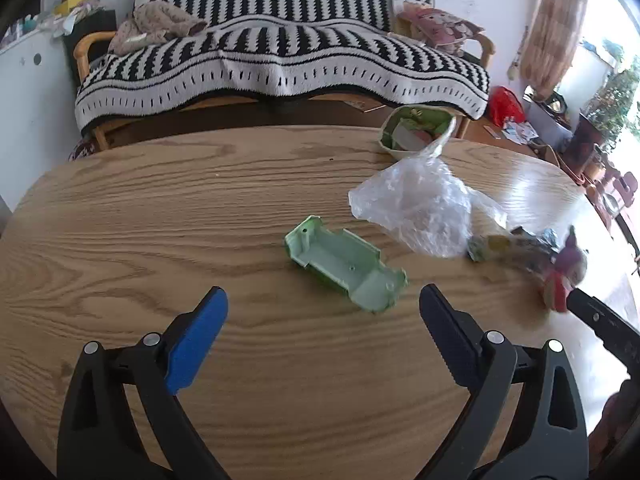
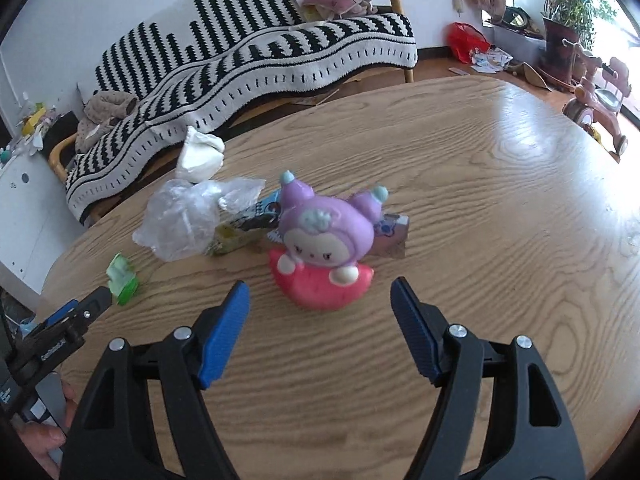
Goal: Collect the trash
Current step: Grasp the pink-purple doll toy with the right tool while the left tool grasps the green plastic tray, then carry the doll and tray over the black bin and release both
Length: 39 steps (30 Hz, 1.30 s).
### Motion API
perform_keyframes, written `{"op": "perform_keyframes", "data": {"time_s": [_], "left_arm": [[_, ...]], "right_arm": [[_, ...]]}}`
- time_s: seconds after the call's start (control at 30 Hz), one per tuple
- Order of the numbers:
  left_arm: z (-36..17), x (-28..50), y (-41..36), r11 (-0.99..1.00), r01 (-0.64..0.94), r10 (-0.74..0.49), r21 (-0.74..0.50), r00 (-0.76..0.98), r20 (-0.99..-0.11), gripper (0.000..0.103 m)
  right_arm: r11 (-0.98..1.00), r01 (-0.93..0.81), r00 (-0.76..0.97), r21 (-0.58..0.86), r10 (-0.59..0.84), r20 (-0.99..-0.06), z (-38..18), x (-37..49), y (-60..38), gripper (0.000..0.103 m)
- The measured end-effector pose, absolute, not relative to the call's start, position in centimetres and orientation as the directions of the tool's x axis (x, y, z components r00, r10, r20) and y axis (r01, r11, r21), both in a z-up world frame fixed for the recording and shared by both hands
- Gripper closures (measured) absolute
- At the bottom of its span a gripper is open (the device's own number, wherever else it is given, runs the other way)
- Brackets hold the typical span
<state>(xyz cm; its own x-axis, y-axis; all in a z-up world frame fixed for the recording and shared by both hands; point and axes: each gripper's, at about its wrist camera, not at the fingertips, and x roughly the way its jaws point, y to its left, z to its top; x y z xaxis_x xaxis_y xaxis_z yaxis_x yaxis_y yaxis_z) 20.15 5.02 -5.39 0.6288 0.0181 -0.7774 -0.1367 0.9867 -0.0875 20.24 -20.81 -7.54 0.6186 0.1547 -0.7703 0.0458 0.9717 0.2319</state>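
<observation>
Ahead of the left gripper (image 1: 324, 300), whose blue pads (image 1: 196, 344) look matt and ribbed, lies a matt green plastic tray (image 1: 346, 270) on the glossy wood-grain table (image 1: 160, 220). Beyond it sits a crinkled clear plastic bag (image 1: 416, 208). Before the right gripper (image 2: 320, 300) stands a smooth, glossy toy figure (image 2: 324, 248).

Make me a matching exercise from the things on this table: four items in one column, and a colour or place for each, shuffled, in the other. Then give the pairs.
Items
1. plastic bag
2. flattened carton
3. toy figure
4. small bin

Descriptions
A. purple head on a pink base, just ahead of the right gripper
B. clear and crumpled, beside the snack wrappers
C. at the far table edge, nearest the sofa
D. pale green, lying open ahead of the left gripper

Pairs: 1-B, 2-D, 3-A, 4-C
</observation>
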Motion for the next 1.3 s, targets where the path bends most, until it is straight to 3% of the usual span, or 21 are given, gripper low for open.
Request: {"op": "perform_keyframes", "data": {"time_s": [0.33, 0.37, 0.43, 0.5, 0.53, 0.57, 1.03, 1.3], "left_arm": [[-7.2, 22.8, 4.1, 0.98, -0.171, 0.02, -0.102, 0.596, -0.803, 0.009], [-7.4, 23.0, 4.1, 0.98, -0.172, 0.024, -0.097, 0.592, -0.806, 0.009], [-7.8, 23.2, 4.2, 0.979, -0.178, 0.021, -0.104, 0.587, -0.81, 0.011], [-7.7, 23.0, 4.1, 0.98, -0.176, 0.034, -0.092, 0.603, -0.797, 0.031], [-7.6, 22.9, 3.8, 0.983, -0.169, 0.042, -0.076, 0.6, -0.799, 0.05], [-7.5, 22.8, 3.7, 0.985, -0.156, 0.04, -0.068, 0.598, -0.8, 0.063], [-3.8, 17.2, 3.9, 0.996, -0.076, 0.015, -0.044, 0.645, -0.764, 0.066], [1.0, 12.8, -3.5, 0.997, 0.071, -0.07, -0.027, 0.726, -0.684, 0.066]], "right_arm": [[0.976, 0.077, 0.602, 0.205, 0.118, -0.79, -9.4, 23.4, -20.4, 0.033], [0.977, 0.066, 0.6, 0.201, 0.122, -0.791, -9.6, 23.5, -20.3, 0.034], [0.977, 0.031, 0.597, 0.211, 0.152, -0.788, -9.7, 23.6, -19.9, 0.051], [0.982, 0.021, 0.602, 0.189, 0.138, -0.786, -9.3, 23.3, -19.5, 0.055], [0.983, 0.012, 0.605, 0.184, 0.14, -0.784, -9.1, 23.1, -19.4, 0.057], [0.982, -0.008, 0.606, 0.19, 0.155, -0.78, -8.9, 22.9, -19.2, 0.059], [0.975, -0.056, 0.659, 0.217, 0.199, -0.725, -4.1, 17.3, -22.8, 0.061], [0.985, 0.043, 0.713, 0.164, 0.085, -0.696, -0.4, 11.4, -32.7, 0.061]]}}
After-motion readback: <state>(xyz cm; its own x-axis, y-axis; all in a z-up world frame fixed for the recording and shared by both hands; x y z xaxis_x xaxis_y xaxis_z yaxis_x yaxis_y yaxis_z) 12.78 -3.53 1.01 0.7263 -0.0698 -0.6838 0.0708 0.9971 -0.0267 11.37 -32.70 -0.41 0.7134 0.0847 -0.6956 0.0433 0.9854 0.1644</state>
